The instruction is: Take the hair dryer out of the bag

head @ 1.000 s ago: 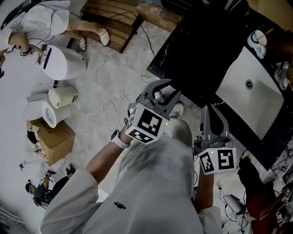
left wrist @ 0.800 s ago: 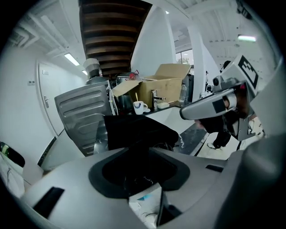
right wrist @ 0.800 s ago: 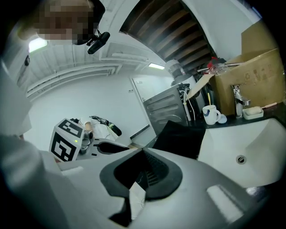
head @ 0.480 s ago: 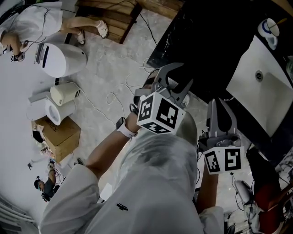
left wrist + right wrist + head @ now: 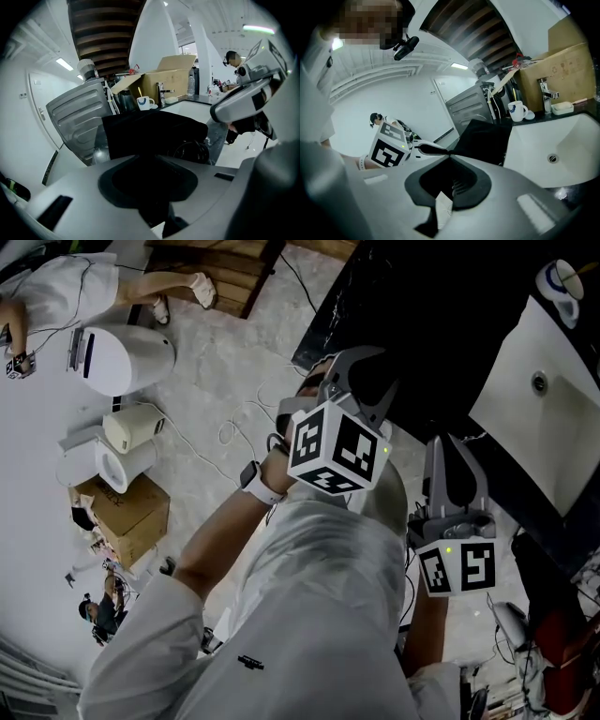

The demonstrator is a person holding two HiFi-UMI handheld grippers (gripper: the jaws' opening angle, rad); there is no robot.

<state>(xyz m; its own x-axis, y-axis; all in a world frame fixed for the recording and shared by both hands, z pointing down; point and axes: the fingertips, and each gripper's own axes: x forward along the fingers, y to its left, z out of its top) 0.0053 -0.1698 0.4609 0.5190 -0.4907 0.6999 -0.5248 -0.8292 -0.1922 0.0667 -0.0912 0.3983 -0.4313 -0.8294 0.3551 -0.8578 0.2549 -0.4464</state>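
A black bag (image 5: 150,133) lies on the dark counter beside the sink, and it also shows in the right gripper view (image 5: 485,136). A dark looped cord (image 5: 190,151) shows at its near side. No hair dryer can be made out. My left gripper (image 5: 367,381) reaches over the counter's edge with its tips at the bag's near edge (image 5: 436,151). Its jaws stand apart and are closing, and I see nothing pinched between them. My right gripper (image 5: 450,470) hangs back to the right of it, shut and empty.
A white sink basin (image 5: 553,418) lies right of the bag, with a mug (image 5: 516,111), a tap and a cardboard box (image 5: 164,79) behind it. A grey metal appliance (image 5: 77,117) stands left of the bag. On the floor are a white appliance (image 5: 122,360), a box (image 5: 131,517) and cables.
My left gripper has moved up the picture from over the floor to the dark counter's edge. The right gripper has stayed shut and shifted only a little.
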